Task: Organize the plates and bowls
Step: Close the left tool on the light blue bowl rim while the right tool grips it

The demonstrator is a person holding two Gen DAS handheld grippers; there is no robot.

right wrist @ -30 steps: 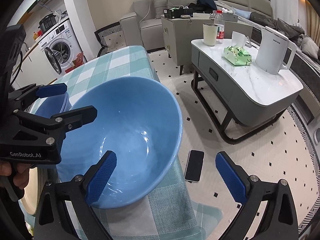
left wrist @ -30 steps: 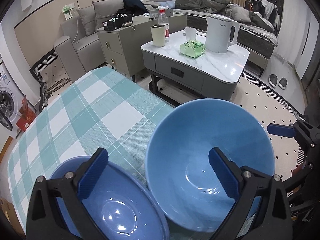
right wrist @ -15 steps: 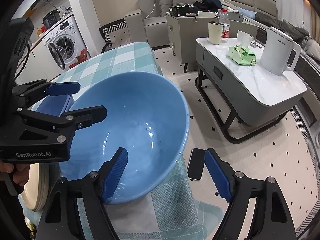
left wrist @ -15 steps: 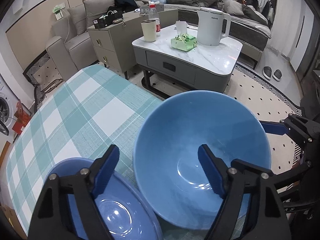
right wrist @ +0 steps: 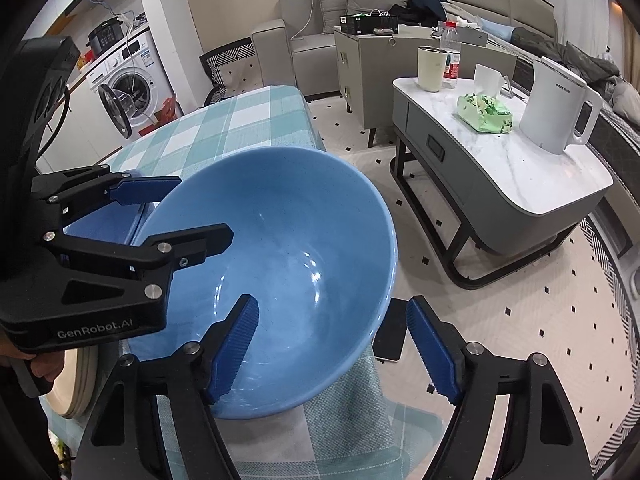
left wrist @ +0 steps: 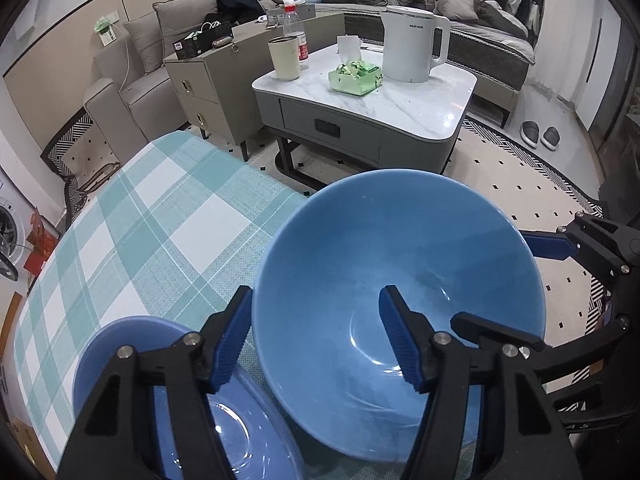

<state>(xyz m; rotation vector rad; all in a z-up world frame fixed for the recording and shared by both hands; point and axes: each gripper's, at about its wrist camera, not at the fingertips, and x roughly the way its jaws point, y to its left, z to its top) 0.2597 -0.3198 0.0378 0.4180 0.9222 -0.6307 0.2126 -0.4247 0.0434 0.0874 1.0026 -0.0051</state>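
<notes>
A large blue bowl sits at the corner of a table under a teal checked cloth. My left gripper straddles its left rim, one pad outside and one inside. The jaws are closing, and the inner pad is still clear of the wall. My right gripper straddles the opposite rim the same way, also closing, with a gap at both pads. Each gripper shows in the other's view, the left gripper and the right gripper. A smaller blue bowl lies beside the large one.
A stack of cream plates stands at the table's near edge, under a person's hand. A phone lies on the floor beside the table. A marble coffee table with a kettle and a tissue pack stands beyond.
Both pairs of jaws have narrowed around the large bowl's two rims. The left gripper has edged in so that the rim now sits close to its outer pad. The bowl has not moved.
</notes>
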